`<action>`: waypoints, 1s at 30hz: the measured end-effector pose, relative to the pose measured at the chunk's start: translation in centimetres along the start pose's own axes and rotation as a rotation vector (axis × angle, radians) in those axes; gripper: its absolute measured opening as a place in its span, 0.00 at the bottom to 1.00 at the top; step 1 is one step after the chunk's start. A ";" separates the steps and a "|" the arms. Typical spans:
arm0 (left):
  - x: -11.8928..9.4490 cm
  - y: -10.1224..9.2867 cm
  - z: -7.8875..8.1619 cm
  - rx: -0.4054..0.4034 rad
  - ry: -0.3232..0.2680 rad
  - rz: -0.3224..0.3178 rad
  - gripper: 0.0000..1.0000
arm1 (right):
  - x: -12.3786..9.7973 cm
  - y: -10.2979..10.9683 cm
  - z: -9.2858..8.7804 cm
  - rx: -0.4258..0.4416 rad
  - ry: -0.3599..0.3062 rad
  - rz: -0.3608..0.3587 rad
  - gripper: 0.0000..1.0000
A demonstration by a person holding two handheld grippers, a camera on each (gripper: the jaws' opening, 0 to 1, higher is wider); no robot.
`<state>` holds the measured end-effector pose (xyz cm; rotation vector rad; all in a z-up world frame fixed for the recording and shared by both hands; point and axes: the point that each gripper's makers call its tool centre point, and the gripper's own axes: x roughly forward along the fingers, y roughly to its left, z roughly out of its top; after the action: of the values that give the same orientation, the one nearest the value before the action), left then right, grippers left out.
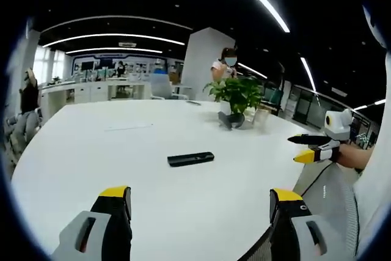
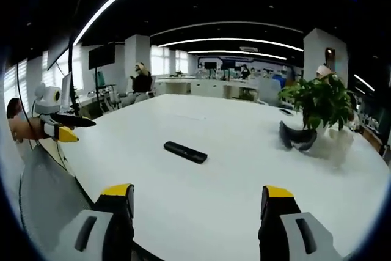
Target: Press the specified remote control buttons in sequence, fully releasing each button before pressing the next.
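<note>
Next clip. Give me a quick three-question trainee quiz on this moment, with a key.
1. True or false: the remote lies flat on the white table, with neither gripper touching it.
2. What stands on the table beyond the remote? A) a laptop B) a potted plant C) a stack of books
3. In one word: are the jaws of the left gripper and of the right gripper open or shut?

Key:
1. True. It also shows in the right gripper view, lying free.
2. B, the potted plant.
3. Open: both pairs of yellow-tipped jaws stand wide apart, with nothing between them.
</note>
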<state>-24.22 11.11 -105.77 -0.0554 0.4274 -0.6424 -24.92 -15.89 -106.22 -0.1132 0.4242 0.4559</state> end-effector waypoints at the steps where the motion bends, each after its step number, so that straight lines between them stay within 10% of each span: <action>1: 0.1 0.2 -0.1 0.000 0.003 0.004 0.97 | 0.1 0.0 0.0 -0.004 0.003 0.001 0.84; 12: 1.9 1.4 -0.4 0.054 0.064 -0.018 0.97 | 0.8 -0.2 0.0 -0.013 0.022 0.017 0.81; 30: 10.5 2.7 -4.1 0.148 0.346 -0.180 0.92 | 0.3 -1.5 -2.4 0.035 0.119 -0.010 0.73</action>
<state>-16.78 7.37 -113.85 0.1626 0.7128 -0.8633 -24.91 -17.61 -108.48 -0.1092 0.5479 0.4332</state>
